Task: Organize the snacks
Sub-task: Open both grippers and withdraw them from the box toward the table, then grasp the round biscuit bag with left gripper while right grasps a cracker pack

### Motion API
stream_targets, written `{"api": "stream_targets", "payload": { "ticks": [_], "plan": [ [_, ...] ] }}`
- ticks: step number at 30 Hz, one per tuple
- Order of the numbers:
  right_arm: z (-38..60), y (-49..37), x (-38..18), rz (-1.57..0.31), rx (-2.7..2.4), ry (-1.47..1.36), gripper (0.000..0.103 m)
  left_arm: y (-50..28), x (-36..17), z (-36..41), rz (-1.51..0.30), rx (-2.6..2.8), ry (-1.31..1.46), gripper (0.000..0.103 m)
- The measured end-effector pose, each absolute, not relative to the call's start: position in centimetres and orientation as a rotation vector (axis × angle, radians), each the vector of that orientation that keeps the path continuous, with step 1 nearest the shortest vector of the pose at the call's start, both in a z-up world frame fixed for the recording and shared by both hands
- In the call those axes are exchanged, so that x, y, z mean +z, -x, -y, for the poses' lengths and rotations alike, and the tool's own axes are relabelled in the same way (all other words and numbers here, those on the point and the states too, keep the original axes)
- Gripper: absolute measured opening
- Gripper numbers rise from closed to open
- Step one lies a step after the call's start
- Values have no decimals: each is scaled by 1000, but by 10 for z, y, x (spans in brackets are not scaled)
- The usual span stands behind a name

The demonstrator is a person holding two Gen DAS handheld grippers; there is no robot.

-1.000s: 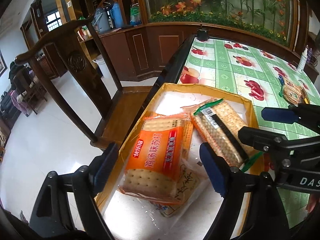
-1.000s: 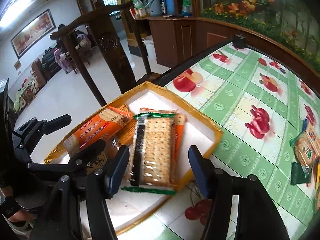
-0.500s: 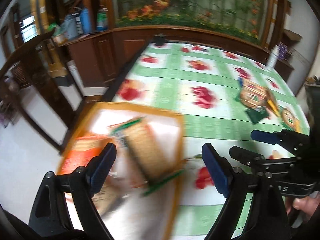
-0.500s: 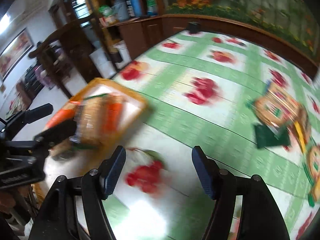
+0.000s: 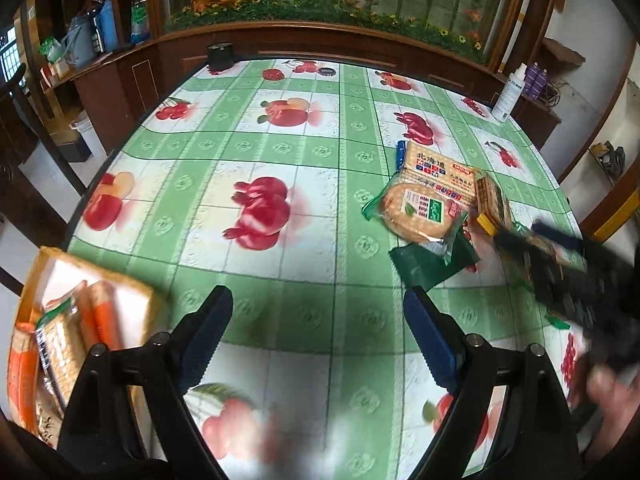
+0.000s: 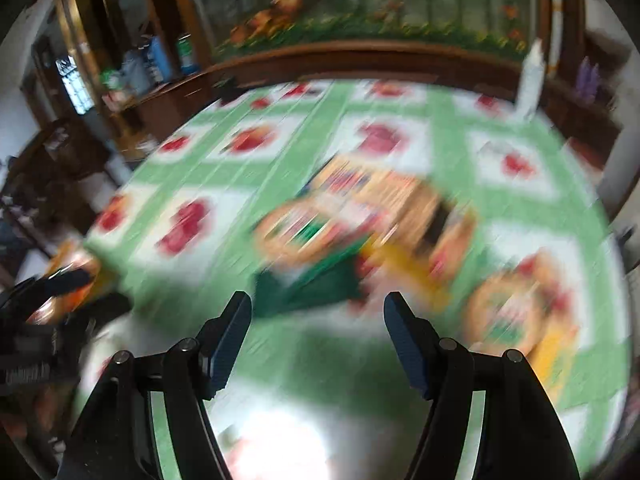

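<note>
Both grippers empty with jaws wide apart, left gripper [image 5: 318, 334] over bare tablecloth [image 5: 280, 152], right gripper [image 6: 318, 336] (view badly blurred) near the loose snack pile [image 5: 432, 196] at table's right, tray [image 5: 100, 284] of packed crackers at the near-left corner.

We count four snack packs [image 5: 424, 204] loose on the tablecloth [image 5: 280, 160], one yellow box [image 5: 136, 292] at its left edge, and one white bottle [image 5: 510, 94] at its far right.

Table [image 5: 280, 152] centre and far-left corner unobstructed; snack packets [image 5: 424, 200] crowd right edge; box [image 5: 92, 280] occupies near-left corner.
</note>
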State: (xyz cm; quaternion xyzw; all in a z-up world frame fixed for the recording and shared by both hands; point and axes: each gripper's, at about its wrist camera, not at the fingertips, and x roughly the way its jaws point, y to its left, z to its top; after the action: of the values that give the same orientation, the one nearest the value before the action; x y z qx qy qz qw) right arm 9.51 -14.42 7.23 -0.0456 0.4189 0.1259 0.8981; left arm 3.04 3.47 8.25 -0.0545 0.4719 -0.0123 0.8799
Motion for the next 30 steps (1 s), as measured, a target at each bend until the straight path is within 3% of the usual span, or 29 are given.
{"api": "stream_targets", "payload": {
  "ticks": [11,17,30],
  "plan": [
    [104,-188,24,-952,102,567,69,-54,71,-67,-1023,39,131,88],
    [93,-148,38,-989,399,401,73,-69,63,-77,-1041,69,154,88],
    [175,-122,81,-923,347,96,79,-91,44,-51,-1081,81,273,88]
  ]
}}
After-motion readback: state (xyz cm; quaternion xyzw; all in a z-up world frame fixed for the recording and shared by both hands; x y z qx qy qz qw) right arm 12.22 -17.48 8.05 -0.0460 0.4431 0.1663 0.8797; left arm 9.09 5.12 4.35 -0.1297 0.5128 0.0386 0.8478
